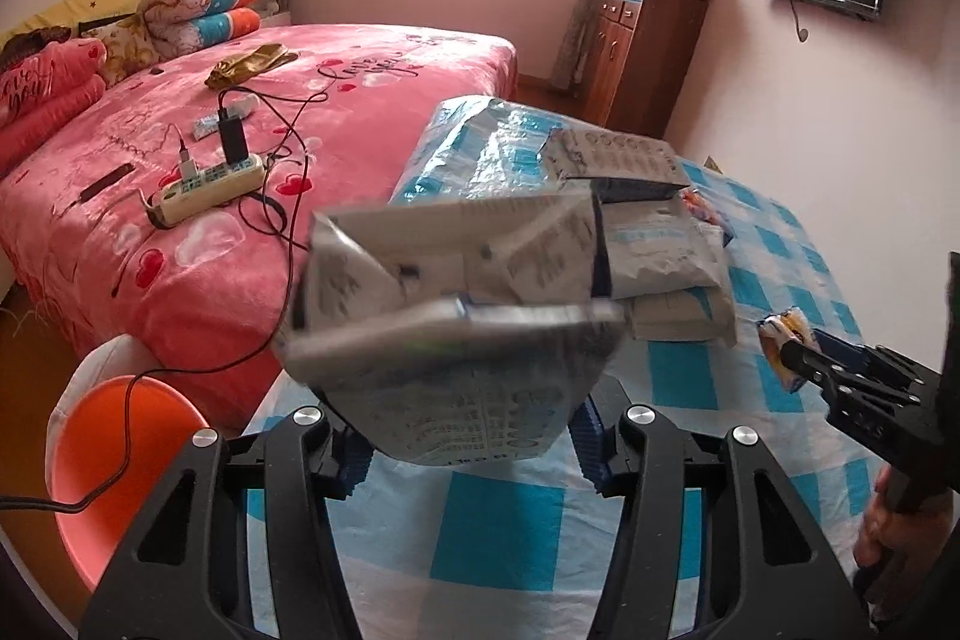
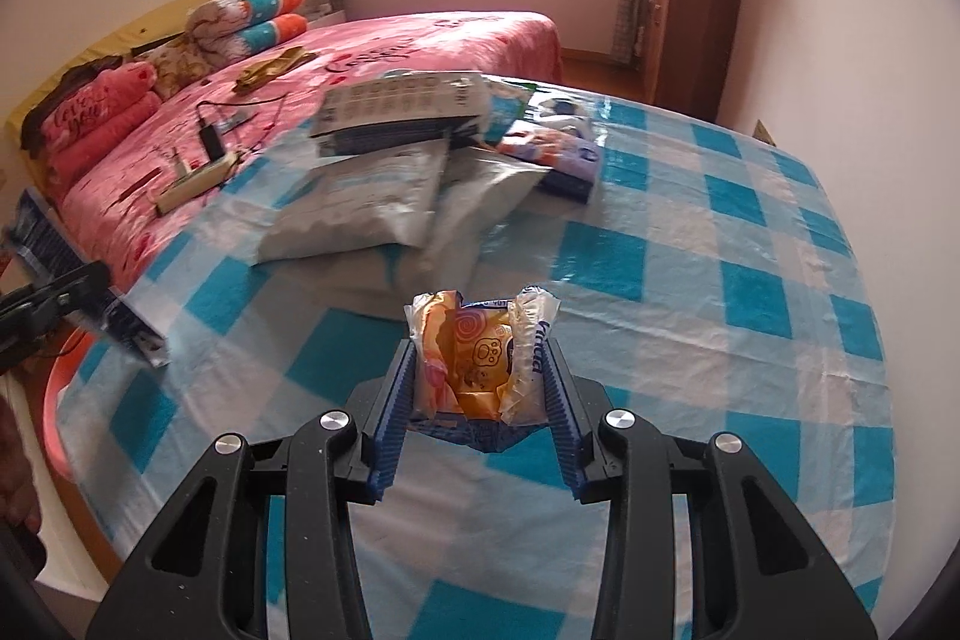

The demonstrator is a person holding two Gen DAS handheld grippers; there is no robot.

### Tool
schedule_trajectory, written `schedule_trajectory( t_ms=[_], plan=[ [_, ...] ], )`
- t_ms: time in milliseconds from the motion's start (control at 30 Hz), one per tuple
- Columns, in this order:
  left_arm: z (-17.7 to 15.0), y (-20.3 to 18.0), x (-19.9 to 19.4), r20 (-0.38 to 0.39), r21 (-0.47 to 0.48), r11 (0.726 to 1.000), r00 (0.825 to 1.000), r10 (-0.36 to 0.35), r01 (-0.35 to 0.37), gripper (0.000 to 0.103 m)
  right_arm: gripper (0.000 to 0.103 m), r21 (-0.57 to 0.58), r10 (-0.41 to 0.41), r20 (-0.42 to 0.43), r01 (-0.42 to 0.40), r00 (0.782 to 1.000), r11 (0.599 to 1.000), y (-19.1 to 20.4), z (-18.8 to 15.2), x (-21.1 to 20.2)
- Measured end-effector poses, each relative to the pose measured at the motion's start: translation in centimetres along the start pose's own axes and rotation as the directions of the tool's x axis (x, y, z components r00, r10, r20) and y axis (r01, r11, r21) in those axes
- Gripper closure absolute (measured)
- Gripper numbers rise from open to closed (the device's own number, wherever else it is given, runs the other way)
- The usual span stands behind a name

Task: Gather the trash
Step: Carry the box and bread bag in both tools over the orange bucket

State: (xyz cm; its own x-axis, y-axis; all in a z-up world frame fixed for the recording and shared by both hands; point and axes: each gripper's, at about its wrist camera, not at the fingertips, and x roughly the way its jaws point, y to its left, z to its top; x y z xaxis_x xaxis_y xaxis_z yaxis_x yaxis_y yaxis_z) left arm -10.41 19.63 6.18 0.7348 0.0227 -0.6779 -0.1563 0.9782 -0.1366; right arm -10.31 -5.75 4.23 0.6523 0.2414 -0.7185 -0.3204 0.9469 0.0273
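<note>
My left gripper [image 1: 474, 436] is shut on a crumpled grey-white printed carton [image 1: 456, 316], held above the table's left edge; the same carton shows blurred at the far left of the right wrist view [image 2: 84, 292]. My right gripper [image 2: 480, 388] is shut on an orange and white snack wrapper [image 2: 474, 358], a little above the checked tablecloth; it shows in the left wrist view [image 1: 798, 352] at right. A pile of white packages [image 2: 372, 202], a flat printed box [image 2: 402, 106] and a purple packet [image 2: 552, 148] lies at the table's far side.
An orange bin [image 1: 114, 460] stands on the floor left of the table, with a black cable across it. The blue-and-white checked table [image 2: 690, 340] fills the foreground. A pink bed [image 1: 180, 160] with a power strip [image 1: 210, 184] lies behind. A wooden cabinet [image 1: 636, 58] stands at back right.
</note>
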Motion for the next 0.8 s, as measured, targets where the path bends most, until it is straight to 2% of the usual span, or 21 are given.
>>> schedule_trajectory(
  t_ms=[267,467,700,800],
  plan=[
    [-0.4,1.3,1.0,0.009,-0.071,0.997,1.0,-0.027,0.028,0.046,0.06,-0.032,0.024,-0.005,-0.024,1.0,0.999,1.5,-0.3,-0.3],
    [0.0,2.6,-0.1,0.036,-0.094,0.995,0.999,-0.014,0.018,0.046,0.06,-0.026,0.072,-0.02,-0.073,0.997,0.997,2.3,-0.1,-0.2],
    [1.5,4.9,-3.7,0.098,-0.055,0.998,0.994,0.037,-0.032,0.046,0.06,-0.079,0.205,-0.046,-0.208,0.978,0.975,6.9,1.1,-0.2],
    [1.9,7.7,-5.7,0.128,-0.048,0.994,0.986,0.104,-0.099,0.046,0.06,-0.128,0.305,-0.074,-0.313,0.949,0.941,10.8,1.8,-0.1]
  ],
)
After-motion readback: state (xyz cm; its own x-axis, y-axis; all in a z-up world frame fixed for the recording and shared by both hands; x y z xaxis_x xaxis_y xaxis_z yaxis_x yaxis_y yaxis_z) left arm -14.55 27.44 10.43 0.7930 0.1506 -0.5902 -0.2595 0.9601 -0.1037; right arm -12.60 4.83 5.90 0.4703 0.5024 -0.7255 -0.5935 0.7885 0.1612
